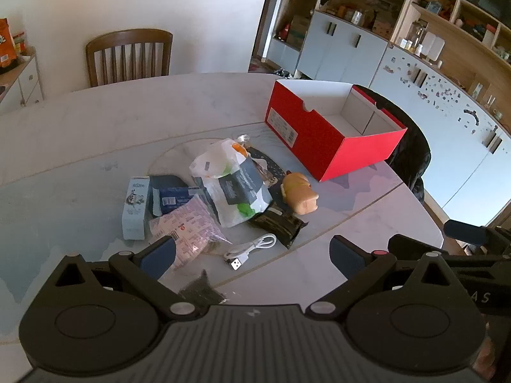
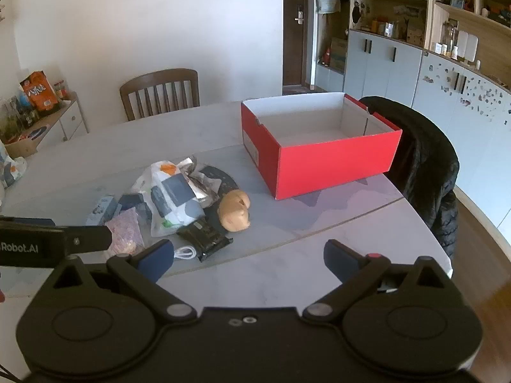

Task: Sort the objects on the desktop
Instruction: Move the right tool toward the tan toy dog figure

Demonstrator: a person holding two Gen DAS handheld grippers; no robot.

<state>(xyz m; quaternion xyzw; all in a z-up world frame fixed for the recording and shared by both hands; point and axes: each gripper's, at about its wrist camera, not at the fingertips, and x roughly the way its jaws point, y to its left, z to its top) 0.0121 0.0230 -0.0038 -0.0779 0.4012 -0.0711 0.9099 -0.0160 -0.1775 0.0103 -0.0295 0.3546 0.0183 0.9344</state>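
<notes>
A pile of small items lies on the pale table (image 1: 95, 127): a white plastic bag (image 1: 230, 182), a light blue carton (image 1: 135, 207), a pink packet (image 1: 188, 226), a black pouch (image 1: 278, 223), a white USB cable (image 1: 249, 249) and a tan toy animal (image 1: 300, 191). An open red shoebox (image 1: 332, 134) stands behind them, empty inside. My left gripper (image 1: 252, 255) hovers open just short of the cable. In the right wrist view my right gripper (image 2: 249, 255) is open over bare table, with the toy (image 2: 234, 210), pouch (image 2: 204, 234) and red box (image 2: 319, 156) ahead.
A wooden chair (image 1: 127, 54) stands at the table's far side. A chair draped with a black jacket (image 2: 424, 166) sits right of the box. Cabinets and shelves (image 1: 415, 48) line the right wall. The left gripper's body (image 2: 48, 242) shows at the right view's left edge.
</notes>
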